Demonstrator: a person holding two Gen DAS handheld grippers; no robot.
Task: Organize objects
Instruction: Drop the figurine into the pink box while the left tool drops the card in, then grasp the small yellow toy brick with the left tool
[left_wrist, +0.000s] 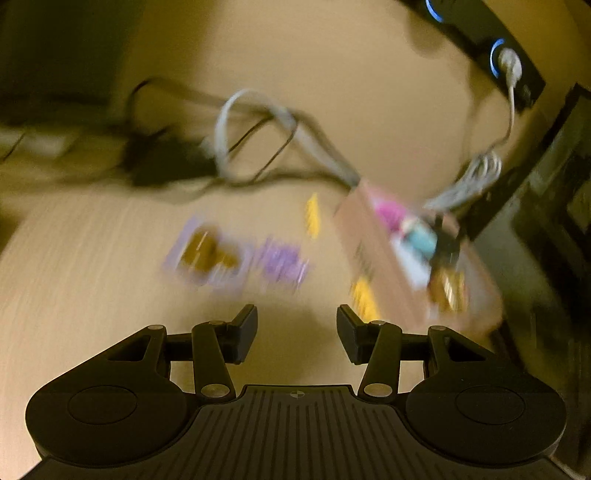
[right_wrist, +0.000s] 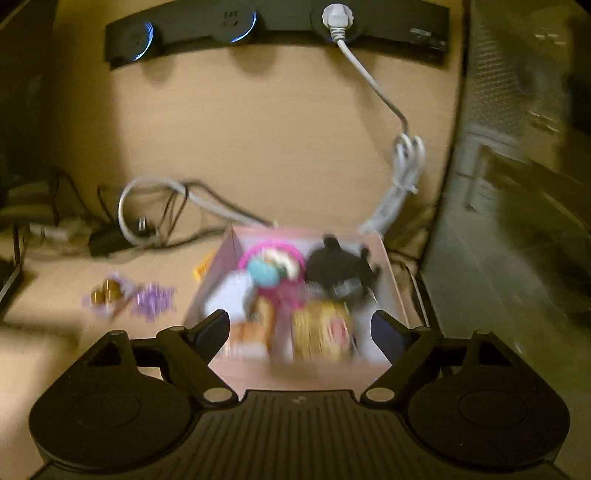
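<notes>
A pink cardboard box (right_wrist: 295, 373) stands on the wooden desk and holds a black object (right_wrist: 340, 269), a teal ball (right_wrist: 262, 273), a pink ring and a gold packet (right_wrist: 319, 328). My right gripper (right_wrist: 301, 328) hangs open just above the box's near side, with no grip on anything. In the blurred left wrist view the box (left_wrist: 369, 251) is at the right. My left gripper (left_wrist: 297, 332) is open and empty over bare desk. Ahead of it lie a purple card with gold pieces (left_wrist: 207, 254), a purple item (left_wrist: 282, 264) and yellow pieces (left_wrist: 313, 214).
A black power strip (right_wrist: 277, 26) with blue-lit rings runs along the back wall. A white cable (right_wrist: 406, 166) drops from it to the box. Tangled cables (right_wrist: 147, 210) and a black adapter (right_wrist: 107, 240) lie at the left. A grey cabinet (right_wrist: 498, 184) borders the right.
</notes>
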